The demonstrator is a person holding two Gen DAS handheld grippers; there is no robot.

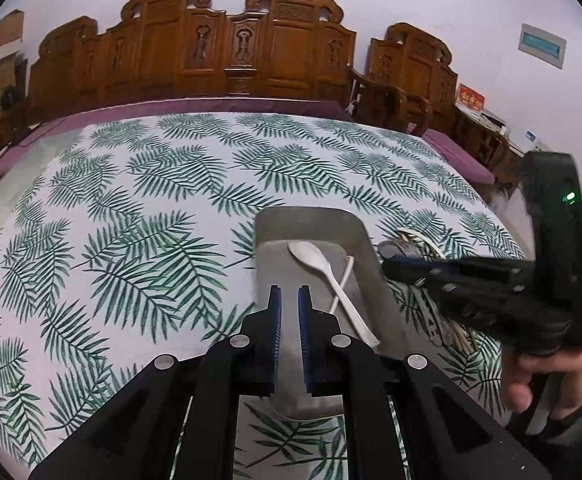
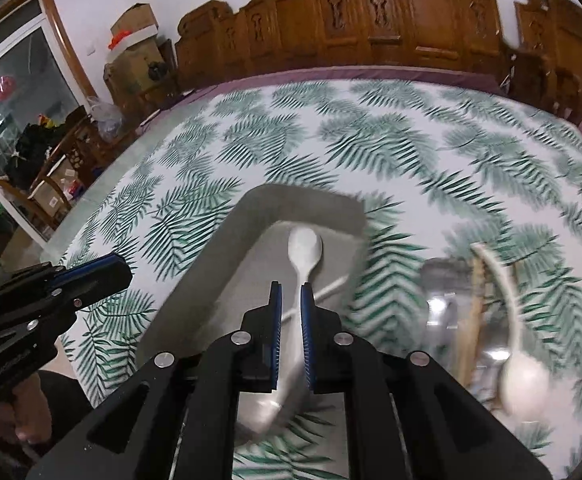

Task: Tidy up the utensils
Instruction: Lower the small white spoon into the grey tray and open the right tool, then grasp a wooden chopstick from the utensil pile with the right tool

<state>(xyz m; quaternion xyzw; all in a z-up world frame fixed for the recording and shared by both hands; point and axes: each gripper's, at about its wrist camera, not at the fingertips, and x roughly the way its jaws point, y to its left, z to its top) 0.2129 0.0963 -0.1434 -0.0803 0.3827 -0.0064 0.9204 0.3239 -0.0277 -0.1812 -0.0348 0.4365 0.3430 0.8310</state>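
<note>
A grey tray (image 1: 303,218) (image 2: 219,280) lies on the leaf-print tablecloth. In it rests a white spoon (image 1: 309,256) (image 2: 305,246), crossed by a thin white handle (image 1: 343,280) (image 2: 333,285). My left gripper (image 1: 289,292) (image 2: 125,268) hovers over the tray's near end, jaws nearly together with nothing between them. My right gripper (image 2: 291,288) (image 1: 389,268) sits at the tray's right edge, jaws close together and empty; the spoon's handle shows through the gap below. Loose utensils (image 1: 411,244) lie right of the tray: a white spoon (image 2: 525,384), metal pieces (image 2: 443,304), wooden sticks (image 2: 471,320), all blurred.
Carved wooden chairs (image 1: 235,52) line the table's far side. A person's hand (image 1: 539,376) holds the right gripper's handle. Boxes and clutter (image 2: 51,160) stand left of the table by a glass door. Bare tablecloth (image 1: 131,200) stretches left and beyond the tray.
</note>
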